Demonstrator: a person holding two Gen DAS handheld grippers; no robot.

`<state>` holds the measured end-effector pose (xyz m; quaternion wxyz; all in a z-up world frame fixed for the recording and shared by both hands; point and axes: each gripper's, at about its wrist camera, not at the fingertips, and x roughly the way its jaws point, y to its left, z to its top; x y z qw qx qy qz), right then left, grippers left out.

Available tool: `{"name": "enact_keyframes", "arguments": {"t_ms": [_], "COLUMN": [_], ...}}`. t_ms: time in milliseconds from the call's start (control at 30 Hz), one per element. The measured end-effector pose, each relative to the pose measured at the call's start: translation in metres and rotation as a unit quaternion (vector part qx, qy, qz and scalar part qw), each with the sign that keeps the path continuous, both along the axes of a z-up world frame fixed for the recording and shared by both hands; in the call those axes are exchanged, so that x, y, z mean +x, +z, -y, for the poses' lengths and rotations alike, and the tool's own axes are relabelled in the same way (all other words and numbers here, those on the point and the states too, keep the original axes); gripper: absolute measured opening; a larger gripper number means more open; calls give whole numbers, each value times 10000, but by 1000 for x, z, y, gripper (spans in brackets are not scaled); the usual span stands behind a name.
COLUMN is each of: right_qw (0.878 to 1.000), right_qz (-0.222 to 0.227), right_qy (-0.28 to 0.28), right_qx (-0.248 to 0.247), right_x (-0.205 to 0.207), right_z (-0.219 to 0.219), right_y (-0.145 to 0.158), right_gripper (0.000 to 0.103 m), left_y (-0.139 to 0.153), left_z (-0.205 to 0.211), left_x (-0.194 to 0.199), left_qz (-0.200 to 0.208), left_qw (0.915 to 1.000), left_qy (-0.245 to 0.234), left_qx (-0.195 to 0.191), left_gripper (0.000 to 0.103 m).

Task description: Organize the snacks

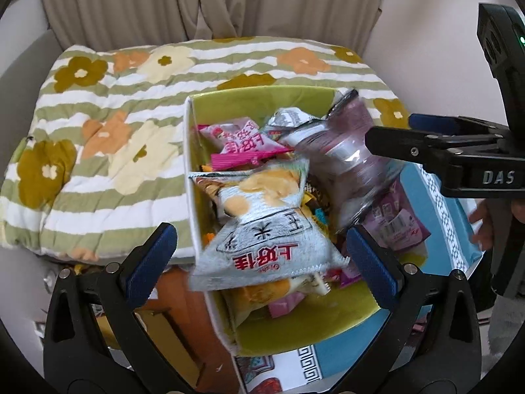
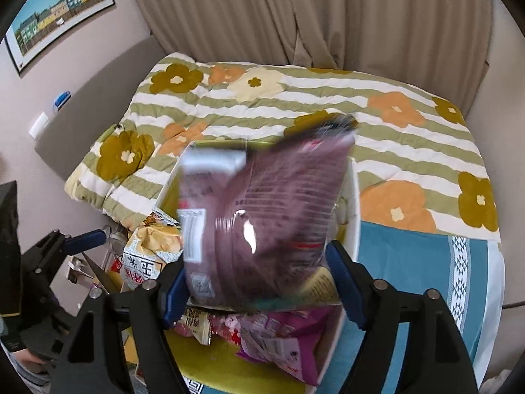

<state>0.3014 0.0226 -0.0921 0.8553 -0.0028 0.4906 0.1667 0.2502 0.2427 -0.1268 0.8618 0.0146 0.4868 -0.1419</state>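
Note:
A white box with a green inside (image 1: 197, 170) (image 2: 352, 216) stands on the bed, holding several snack packs. My left gripper (image 1: 259, 259) is open around a silver-and-orange snack bag (image 1: 262, 229) that lies on the box's contents; the fingers stand apart from it. That bag also shows in the right wrist view (image 2: 147, 252). My right gripper (image 2: 259, 279) (image 1: 387, 134) is open, with a purple snack bag (image 2: 262, 216) (image 1: 347, 164), motion-blurred, between its fingers above the box. A pink pack (image 1: 242, 144) lies deeper in the box.
The box sits on a blue cloth (image 2: 410, 262) beside a green-striped flower quilt (image 1: 98, 131). Beige curtains (image 2: 295, 16) hang behind. An orange and brown object (image 1: 177, 321) is low at the left. A framed picture (image 2: 59, 10) hangs on the wall.

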Motion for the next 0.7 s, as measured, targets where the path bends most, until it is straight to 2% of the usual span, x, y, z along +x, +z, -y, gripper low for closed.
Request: {"name": "enact_keyframes", "arguments": {"t_ms": [33, 67, 300, 467, 700], "right_qw": [10000, 9999, 9989, 9962, 9874], "right_qz": [38, 67, 321, 789, 1457], "right_qy": [-74, -142, -343, -365, -597], "right_qx": [31, 54, 11, -5, -172], "right_x": [-1, -3, -30, -60, -126], "right_z": [-2, -2, 5, 23, 70], "right_y": [-1, -1, 12, 38, 77], "right_gripper": [99, 101, 101, 101, 101], "left_y": [0, 0, 17, 43, 83], "left_z": [0, 0, 5, 22, 60], "left_x": [-1, -3, -29, -62, -122], "left_qz": [17, 30, 277, 668, 1283], "left_qw": [10000, 9999, 9993, 9967, 9892], "left_qy": [5, 15, 243, 414, 694], "left_qx": [61, 117, 97, 225, 159], "left_gripper": [102, 102, 102, 102, 102]}}
